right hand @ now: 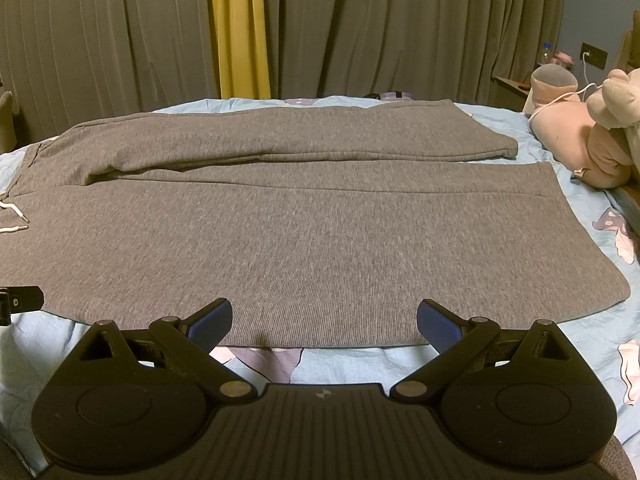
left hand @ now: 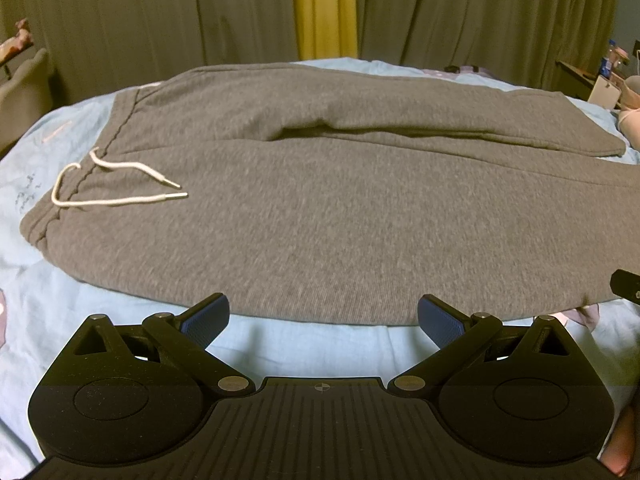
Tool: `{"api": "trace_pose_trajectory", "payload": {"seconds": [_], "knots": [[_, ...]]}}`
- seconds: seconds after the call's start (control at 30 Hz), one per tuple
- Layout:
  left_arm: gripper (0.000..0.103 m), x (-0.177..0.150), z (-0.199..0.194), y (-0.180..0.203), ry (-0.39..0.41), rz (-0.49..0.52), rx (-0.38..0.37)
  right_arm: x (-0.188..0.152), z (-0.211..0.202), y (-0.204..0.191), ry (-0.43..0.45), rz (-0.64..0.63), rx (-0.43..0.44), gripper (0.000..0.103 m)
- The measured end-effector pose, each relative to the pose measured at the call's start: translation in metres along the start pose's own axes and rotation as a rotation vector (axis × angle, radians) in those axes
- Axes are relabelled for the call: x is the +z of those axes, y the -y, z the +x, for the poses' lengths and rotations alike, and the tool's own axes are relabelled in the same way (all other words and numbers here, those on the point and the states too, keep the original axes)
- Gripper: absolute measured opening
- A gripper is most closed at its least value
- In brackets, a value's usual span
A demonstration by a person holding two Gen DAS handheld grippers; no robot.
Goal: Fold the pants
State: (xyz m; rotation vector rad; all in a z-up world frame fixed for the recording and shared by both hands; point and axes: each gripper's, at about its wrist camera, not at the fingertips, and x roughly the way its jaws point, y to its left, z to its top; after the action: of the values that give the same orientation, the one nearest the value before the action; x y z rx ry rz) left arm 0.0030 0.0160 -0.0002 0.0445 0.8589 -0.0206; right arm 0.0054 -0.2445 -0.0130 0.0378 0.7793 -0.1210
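Since nothing is folded yet: you start at the near edge.
Pants (left hand: 320, 216): flat on bed (left hand: 312, 348), long axis left-right, waistband left.
Left gripper (left hand: 323, 316): wide open, empty, nearer waistband.
Right gripper (right hand: 325, 320): wide open, empty, nearer cuffs.

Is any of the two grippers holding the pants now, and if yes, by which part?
Nothing is held. The left gripper and the right gripper are both open at the near edge of the gray pants, with nothing between their fingers.
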Motion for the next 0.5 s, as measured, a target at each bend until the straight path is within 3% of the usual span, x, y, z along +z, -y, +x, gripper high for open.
{"api": "trace_pose_trajectory", "payload": {"seconds": [0.5], "knots": [[0.103,-0.0003,0.0004,-0.0006,-0.003,-0.001,-0.002,0.0002,-0.0017,0.0001,0.0,-0.001,0.0,0.099]]}}
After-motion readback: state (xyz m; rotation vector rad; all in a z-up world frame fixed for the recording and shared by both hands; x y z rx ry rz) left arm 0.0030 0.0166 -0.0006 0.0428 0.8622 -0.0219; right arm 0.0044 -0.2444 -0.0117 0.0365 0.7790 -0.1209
